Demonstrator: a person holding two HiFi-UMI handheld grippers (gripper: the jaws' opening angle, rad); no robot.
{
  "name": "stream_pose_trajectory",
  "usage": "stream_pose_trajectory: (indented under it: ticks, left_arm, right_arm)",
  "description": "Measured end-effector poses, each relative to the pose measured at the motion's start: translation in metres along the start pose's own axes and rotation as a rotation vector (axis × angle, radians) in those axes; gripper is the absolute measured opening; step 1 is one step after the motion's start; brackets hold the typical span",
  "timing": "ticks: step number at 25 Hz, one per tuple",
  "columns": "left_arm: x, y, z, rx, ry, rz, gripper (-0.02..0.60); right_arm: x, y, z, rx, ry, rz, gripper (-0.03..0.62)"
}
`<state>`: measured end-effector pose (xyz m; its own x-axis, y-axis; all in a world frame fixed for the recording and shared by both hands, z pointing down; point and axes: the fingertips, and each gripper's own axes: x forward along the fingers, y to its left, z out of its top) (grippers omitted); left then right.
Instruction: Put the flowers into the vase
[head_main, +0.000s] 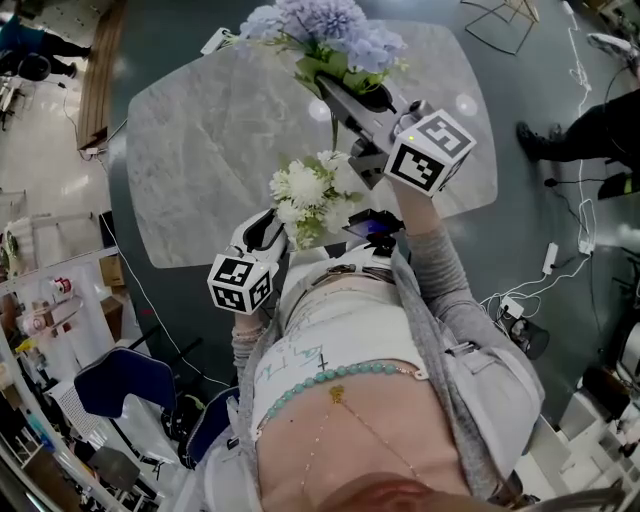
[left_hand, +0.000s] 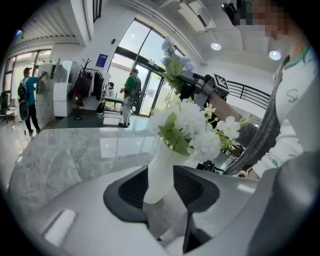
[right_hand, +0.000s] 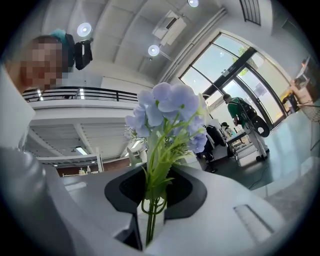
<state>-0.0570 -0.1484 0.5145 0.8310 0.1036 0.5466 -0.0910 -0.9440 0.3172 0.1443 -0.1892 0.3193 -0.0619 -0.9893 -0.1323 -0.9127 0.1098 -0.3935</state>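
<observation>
**Chest-side: vase half filled, blue bunch left to go**

Bead necklace (head_main: 330, 378) & pale top fill the near edge of the head view. Just beyond them sits the left gripper (left_hand: 160, 186), its jaws pressed onto the body of the white vase (left_hand: 159, 172), one pad each side. The vase is upright, w/ the white flowers (head_main: 305, 190) already seated in its neck, so that part looks done.

Beyond the vase, on the far side from the person, is the right gripper (right_hand: 152, 195). Its jaws are pinched on the green stems (right_hand: 150, 220) of the blue flowers (head_main: 320, 25), heads up. That bunch sits above & past the vase, near it but apart, and no stem is in the neck as far as the views show.

The marble table (head_main: 200, 150) lies under & beyond the vase. The vase seems held up off it, but I can't tell for sure.

Judgement: approx. halfway. What's left is bringing the blue stems over the vase mouth, feeding them in beside the white bunch, then letting go. The neck looks crowded, so entry could be tight.
</observation>
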Motion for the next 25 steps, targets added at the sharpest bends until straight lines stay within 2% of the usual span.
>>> stream_pose_trajectory:
  ticks: [2,13,25]
  left_arm:
    - [0.002,-0.003,0.002,0.036,-0.005,-0.025,0.167]
    - [0.015,-0.019,0.004,0.224,-0.02,-0.116,0.259]
    - [0.028,-0.027,0.008,0.365,-0.049,-0.197,0.349]
  right_arm:
    - [0.001,0.002,-0.002,0.011,0.005,0.007,0.098]
    - [-0.007,0.01,-0.013,0.057,-0.005,0.009,0.097]
    - [-0.011,0.013,-0.018,0.07,-0.002,-0.005,0.097]
